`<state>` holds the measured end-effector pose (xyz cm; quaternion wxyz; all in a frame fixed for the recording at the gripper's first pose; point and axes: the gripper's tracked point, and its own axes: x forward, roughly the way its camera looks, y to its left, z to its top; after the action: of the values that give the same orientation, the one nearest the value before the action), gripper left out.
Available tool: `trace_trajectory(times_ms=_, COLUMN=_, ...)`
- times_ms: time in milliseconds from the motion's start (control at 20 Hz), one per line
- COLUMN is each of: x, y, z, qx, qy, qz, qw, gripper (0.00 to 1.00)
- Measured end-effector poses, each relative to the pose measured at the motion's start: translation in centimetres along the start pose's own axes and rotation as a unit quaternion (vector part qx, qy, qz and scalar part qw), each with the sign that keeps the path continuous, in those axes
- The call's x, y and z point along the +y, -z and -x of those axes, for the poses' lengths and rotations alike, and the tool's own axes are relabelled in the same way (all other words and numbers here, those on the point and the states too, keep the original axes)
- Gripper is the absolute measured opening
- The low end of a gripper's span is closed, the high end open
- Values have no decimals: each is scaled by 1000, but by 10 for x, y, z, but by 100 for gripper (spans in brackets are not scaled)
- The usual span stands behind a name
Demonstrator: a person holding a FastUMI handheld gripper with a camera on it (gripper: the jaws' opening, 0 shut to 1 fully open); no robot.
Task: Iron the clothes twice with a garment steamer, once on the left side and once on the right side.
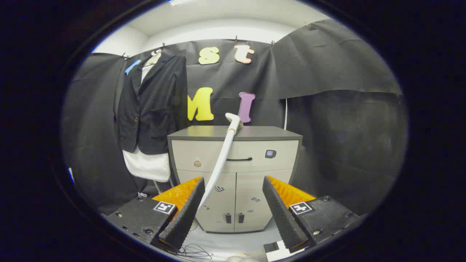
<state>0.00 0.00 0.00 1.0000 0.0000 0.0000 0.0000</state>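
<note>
Jacket: a dark blazer hangs over a white garment high against the booth wall, beyond the left finger and well apart from the gripper; hung at full length, its front appears open to passes on either side.

Steamer: a white wand leans against the grey cabinet, its head resting at the cabinet's top edge and its shaft slanting down toward the inner side of the left finger; propped this way, the handle end looks to be offered low, within the gripper's approach.

Gripper: the gripper is spread wide, holding nothing, aimed at the cabinet doors; the wand's lower shaft passes close by the left fingertip, though whether it touches cannot be told.

Cabinet: standing just right of the hanging clothes, it serves as the steamer's rest, keeping tool and garment near each other.

Floor: thin dark wires lie on the pale floor just below the fingers.

Stage: judged from the empty fingers and the propped wand, the pickup has not yet been made and neither side of the jacket has been steamed.

Next: the grasp likely calls for a shift left to centre the slanted shaft between the fingers before closing.

Risk: a leaning wand could slide along the cabinet edge if nudged off-centre.
</note>
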Motion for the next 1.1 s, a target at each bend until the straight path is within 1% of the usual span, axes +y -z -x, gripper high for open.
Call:
trace_trajectory(times_ms=300, x=4, y=-17, z=-3, qx=-11, qy=-2, qz=2, qw=1000, gripper=99)
trace_trajectory(times_ms=850, x=1, y=-36, z=-13, qx=-10, qy=9, qz=8, qw=1000, gripper=99)
trace_trajectory(times_ms=1100, x=-8, y=-75, z=-31, qx=-18, qy=15, qz=5, qw=1000, gripper=99)
